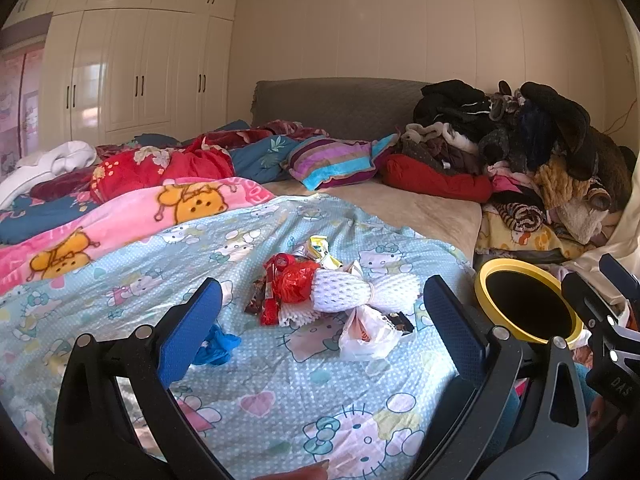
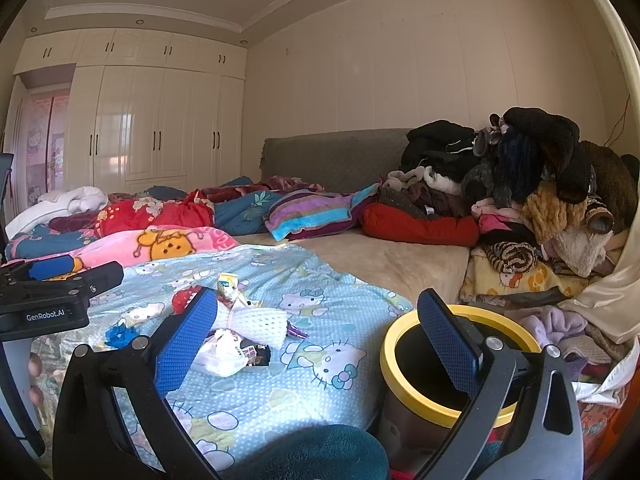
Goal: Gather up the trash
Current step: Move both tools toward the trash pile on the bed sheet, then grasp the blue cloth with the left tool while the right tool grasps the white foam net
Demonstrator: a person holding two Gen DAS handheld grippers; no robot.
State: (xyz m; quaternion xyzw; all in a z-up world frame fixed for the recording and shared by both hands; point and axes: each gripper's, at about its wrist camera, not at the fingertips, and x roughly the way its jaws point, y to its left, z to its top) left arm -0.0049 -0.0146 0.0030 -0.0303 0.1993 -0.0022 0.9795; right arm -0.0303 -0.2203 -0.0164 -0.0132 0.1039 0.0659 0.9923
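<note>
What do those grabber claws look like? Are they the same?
Yes, they match. The left gripper and the right gripper each have two flat fingers with bumpy blue pads on black, curved frames with silver round bolts. Seen from the right camera, the left one's black body carries white lettering, "GenRobot.AI". No cables or sleeves show.

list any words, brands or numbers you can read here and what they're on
"GenRobot.AI" on the black body of the left claw, as the right wrist view shows it.
"DAS" on the black body of the right claw, partly cut off.
Print on the snack wrappers is too small to read.
</note>
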